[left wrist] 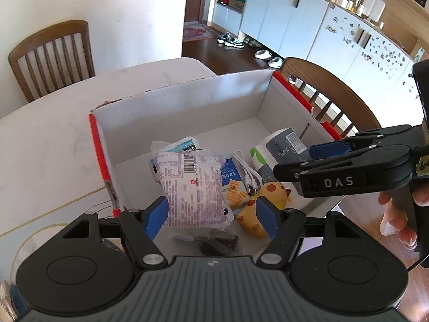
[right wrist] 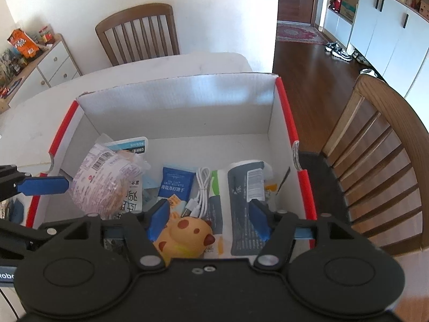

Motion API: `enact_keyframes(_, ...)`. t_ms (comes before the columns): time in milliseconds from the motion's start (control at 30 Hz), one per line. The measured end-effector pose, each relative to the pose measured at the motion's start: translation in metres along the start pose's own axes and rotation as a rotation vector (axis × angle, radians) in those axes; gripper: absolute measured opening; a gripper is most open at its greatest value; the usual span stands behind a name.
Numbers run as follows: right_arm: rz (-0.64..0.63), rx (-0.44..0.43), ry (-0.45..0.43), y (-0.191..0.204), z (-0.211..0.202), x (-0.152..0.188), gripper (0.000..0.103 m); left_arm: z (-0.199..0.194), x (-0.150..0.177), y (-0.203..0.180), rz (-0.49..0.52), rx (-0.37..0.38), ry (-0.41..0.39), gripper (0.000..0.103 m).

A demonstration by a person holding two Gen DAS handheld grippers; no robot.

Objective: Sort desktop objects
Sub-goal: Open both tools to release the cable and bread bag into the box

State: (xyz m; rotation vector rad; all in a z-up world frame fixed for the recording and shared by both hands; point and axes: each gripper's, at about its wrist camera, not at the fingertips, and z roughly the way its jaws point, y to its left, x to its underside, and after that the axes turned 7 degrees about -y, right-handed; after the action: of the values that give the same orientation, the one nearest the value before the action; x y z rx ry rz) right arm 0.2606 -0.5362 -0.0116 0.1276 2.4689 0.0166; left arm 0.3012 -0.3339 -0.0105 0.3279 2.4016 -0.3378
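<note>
A white cardboard box (left wrist: 187,102) with red rims (right wrist: 287,112) stands on the table. Inside lie a purple-printed bread packet (left wrist: 190,185) (right wrist: 104,182), a blue cracker packet (right wrist: 175,182), a white USB cable (right wrist: 202,196), a yellow spotted toy (left wrist: 264,204) (right wrist: 185,236) and a white-and-grey bottle (right wrist: 241,193). My left gripper (left wrist: 211,213) is open over the box's near side, the bread packet between its fingers but not clamped. My right gripper (right wrist: 209,218) is open above the toy and bottle; it also shows in the left wrist view (left wrist: 308,158).
The box sits on a pale marble table (left wrist: 48,139). Wooden chairs stand at the far side (right wrist: 139,32) and at the right (right wrist: 380,161). A sideboard with snack boxes (right wrist: 32,61) is at the far left. White cabinets (left wrist: 295,16) line the room behind.
</note>
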Motion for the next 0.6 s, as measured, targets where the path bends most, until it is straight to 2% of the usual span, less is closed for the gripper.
enact_keyframes(100,0.009,-0.012,-0.018,0.001,-0.005,0.004,0.07,-0.007,0.001,0.002,-0.023,0.014,-0.014,0.074)
enact_keyframes(167,0.016,-0.023,-0.032,0.001,-0.01,0.006,0.071,-0.011,0.002,0.002,-0.024,0.014,-0.026,0.08)
enact_keyframes(400,0.04,-0.012,-0.074,0.002,-0.025,0.01,0.074,-0.024,0.007,0.001,-0.034,0.048,-0.057,0.083)
enact_keyframes(600,0.054,-0.012,-0.109,0.005,-0.04,0.013,0.075,-0.038,0.014,0.001,-0.024,0.066,-0.086,0.09)
